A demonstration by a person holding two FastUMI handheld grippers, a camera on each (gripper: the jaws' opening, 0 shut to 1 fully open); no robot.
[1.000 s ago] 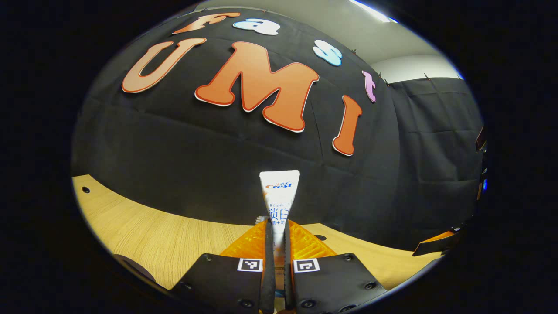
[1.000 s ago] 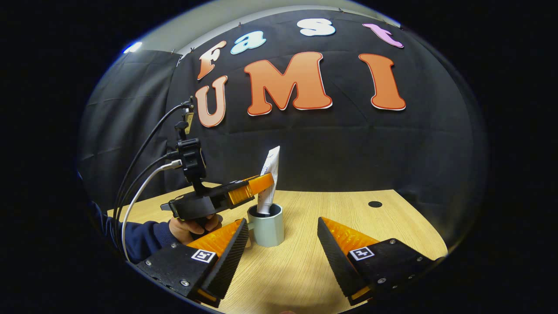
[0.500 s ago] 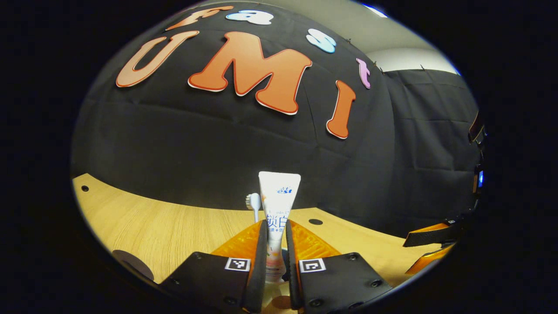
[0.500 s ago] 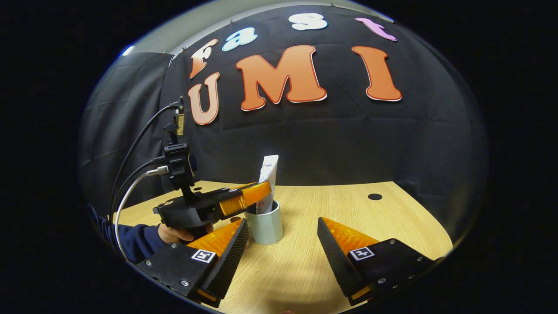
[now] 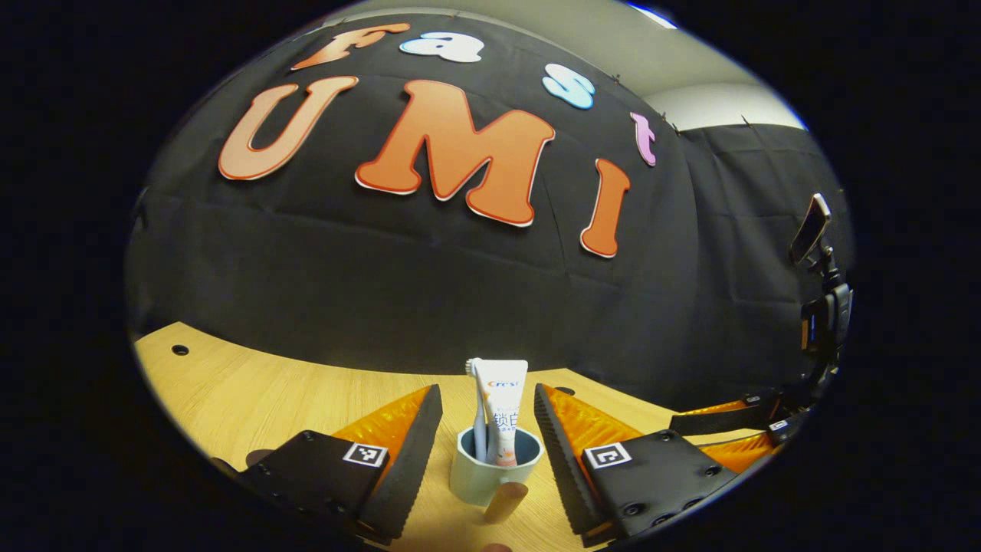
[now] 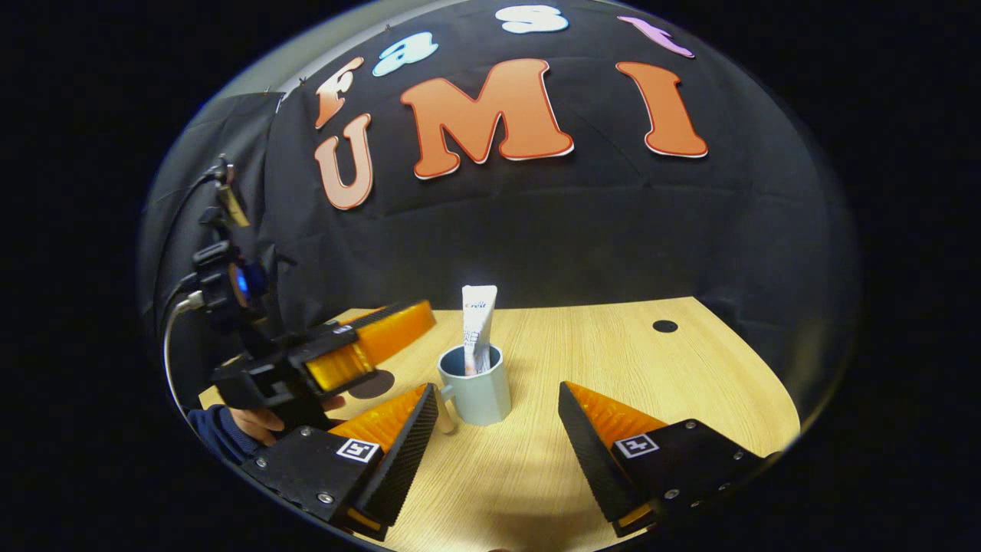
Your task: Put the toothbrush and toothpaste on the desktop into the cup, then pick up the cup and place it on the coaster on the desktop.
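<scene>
Now the toothpaste [image 5: 503,406] and toothbrush [image 5: 477,406] stand in the cup [image 5: 490,474] at lower centre; left gripper [image 5: 487,429] and right gripper [image 6: 497,429] both spread, empty. Coaster [image 6: 371,383], centre-left, still awaits the cup.

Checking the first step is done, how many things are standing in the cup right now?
2: the toothpaste and the toothbrush stand side by side in the cup, toothbrush left in the left gripper view. Anything lower inside is hidden.

Toothpaste [image 5: 506,410] and toothbrush [image 5: 477,406] upright in cup [image 5: 490,479], between parted jaws.
</scene>
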